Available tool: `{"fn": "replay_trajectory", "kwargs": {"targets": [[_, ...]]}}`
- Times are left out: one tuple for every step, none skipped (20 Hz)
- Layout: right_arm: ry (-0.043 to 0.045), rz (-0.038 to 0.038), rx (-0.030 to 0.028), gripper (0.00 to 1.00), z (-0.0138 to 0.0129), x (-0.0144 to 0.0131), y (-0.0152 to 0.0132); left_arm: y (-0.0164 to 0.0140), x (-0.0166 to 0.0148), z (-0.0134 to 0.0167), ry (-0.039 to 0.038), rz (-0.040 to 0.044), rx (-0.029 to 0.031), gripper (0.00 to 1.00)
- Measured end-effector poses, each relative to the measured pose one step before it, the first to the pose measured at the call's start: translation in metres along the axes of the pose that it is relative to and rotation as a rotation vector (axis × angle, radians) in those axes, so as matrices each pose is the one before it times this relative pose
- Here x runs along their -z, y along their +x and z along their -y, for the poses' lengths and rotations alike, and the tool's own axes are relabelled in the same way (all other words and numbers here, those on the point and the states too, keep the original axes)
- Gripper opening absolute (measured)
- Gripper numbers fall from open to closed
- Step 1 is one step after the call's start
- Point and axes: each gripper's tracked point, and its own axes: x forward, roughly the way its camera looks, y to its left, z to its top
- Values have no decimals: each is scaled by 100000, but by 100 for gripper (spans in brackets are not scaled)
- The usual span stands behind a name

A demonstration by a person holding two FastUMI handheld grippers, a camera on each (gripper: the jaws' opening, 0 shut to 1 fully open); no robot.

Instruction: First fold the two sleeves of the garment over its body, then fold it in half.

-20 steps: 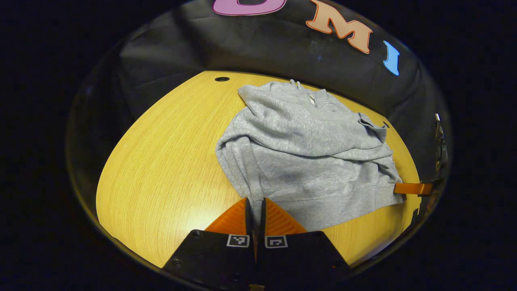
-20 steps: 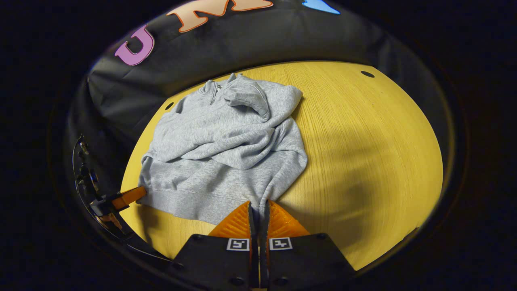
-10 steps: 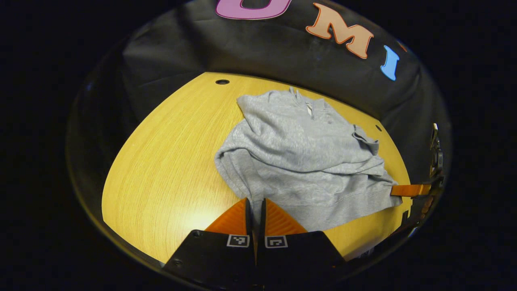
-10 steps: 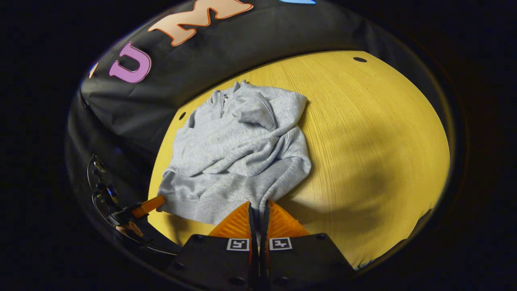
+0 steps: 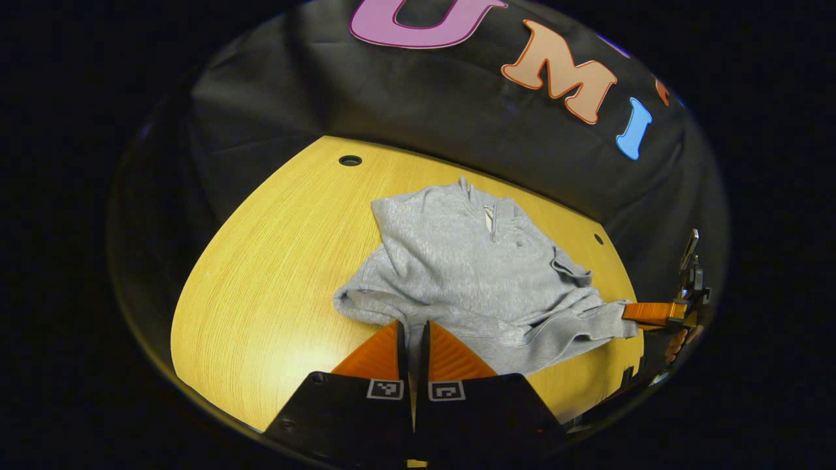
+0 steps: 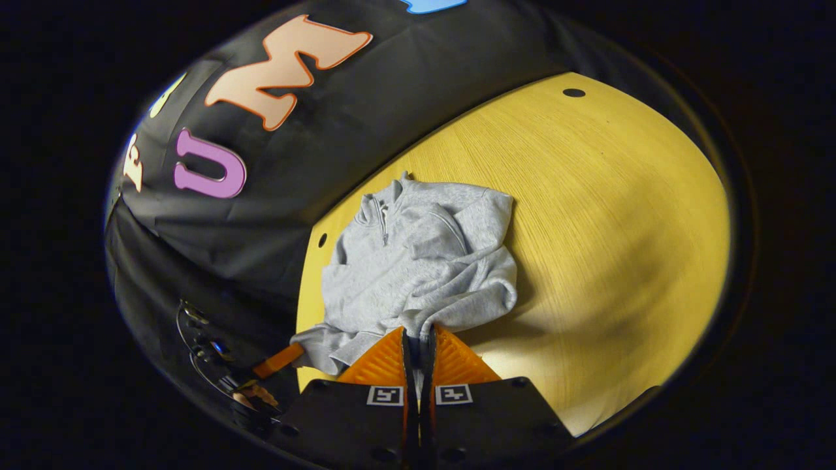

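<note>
Left gripper view: left gripper [image 5: 413, 333] and right gripper [image 6: 418, 338], fingers pinched narrow on the hem corners of the sweatshirt [image 5: 470, 274]; its collar lay straight ahead, toward the table's [image 5: 261, 261] far edge.

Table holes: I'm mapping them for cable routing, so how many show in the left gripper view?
2. One hole sits near the table's far left corner; another hole lies right of the sweatshirt. The cloth may hide others.
</note>
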Motion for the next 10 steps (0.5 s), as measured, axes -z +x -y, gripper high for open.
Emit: {"fn": "replay_trajectory", "kwargs": {"targets": [[3103,-657,-1021,2,-161,-503,217,350,-487,-28,-830,-981,474,0],[3027,-589,-863,4,-181,-501,102,399,-452,-72,-698,-1048,475,0],[3083,-408,-538,4,-138,-503,-132,581,-424,-113,-938,-1090,343,0],[2752,-9,-407,4,8,-578,-25,544,-549,-143,-1155,-632,762,0],[2700,-84,-29,4,27,-588,62,426,-343,-51,-1504,-1530,418,0],[2746,112,-214,4,36,-615,218,561,-285,-105,-2039,-1580,656,0],[3072,-174,-125,4,-100,-414,888,519,-283,1,-2231,-1563,663,0],[3394,-304,-255,4,-146,-251,1009,540,-243,-94,-1668,-1896,600,0],[3290,-266,-49,4,-111,-413,833,557,-175,-110,-1505,-1748,279,0],[2960,-39,176,4,48,-337,631,466,-138,-145,-577,-2219,374,0]]}}
